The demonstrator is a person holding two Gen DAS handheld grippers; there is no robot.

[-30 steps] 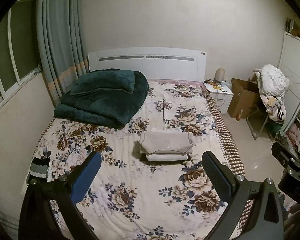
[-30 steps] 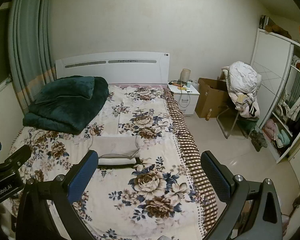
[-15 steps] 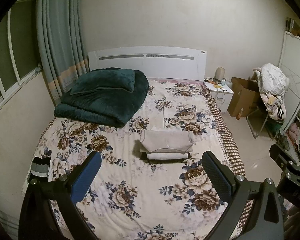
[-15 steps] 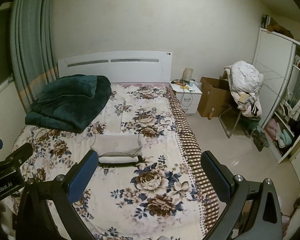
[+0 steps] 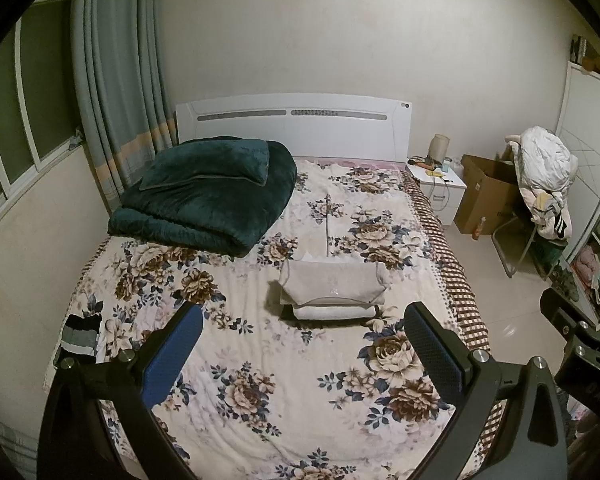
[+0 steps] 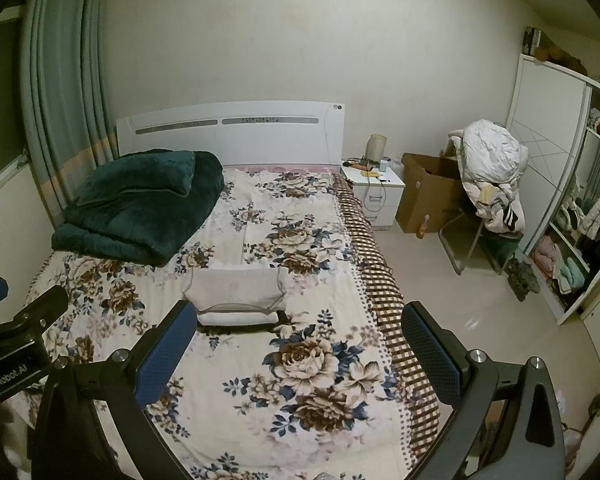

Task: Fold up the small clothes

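A small stack of folded clothes [image 5: 331, 291] lies in the middle of the floral bed [image 5: 260, 360]: a beige top piece, a white piece under it, a dark one at the bottom. It also shows in the right wrist view [image 6: 236, 296]. My left gripper [image 5: 302, 346] is open and empty, held high above the bed's near part, well short of the stack. My right gripper [image 6: 300, 346] is open and empty, above the bed's right near side. A dark striped garment [image 5: 79, 336] lies at the bed's left edge.
A folded dark green quilt [image 5: 208, 196] fills the bed's far left. White headboard [image 5: 292, 124] behind. To the right stand a nightstand [image 6: 374, 196], a cardboard box [image 6: 428, 196], a chair piled with clothes [image 6: 492, 176] and an open wardrobe [image 6: 572, 200]. Curtains [image 5: 116, 80] hang left.
Both grippers have drifted slightly back and up from the bed; the stack looks a little farther. Both stay open and empty. The clothes have not moved.
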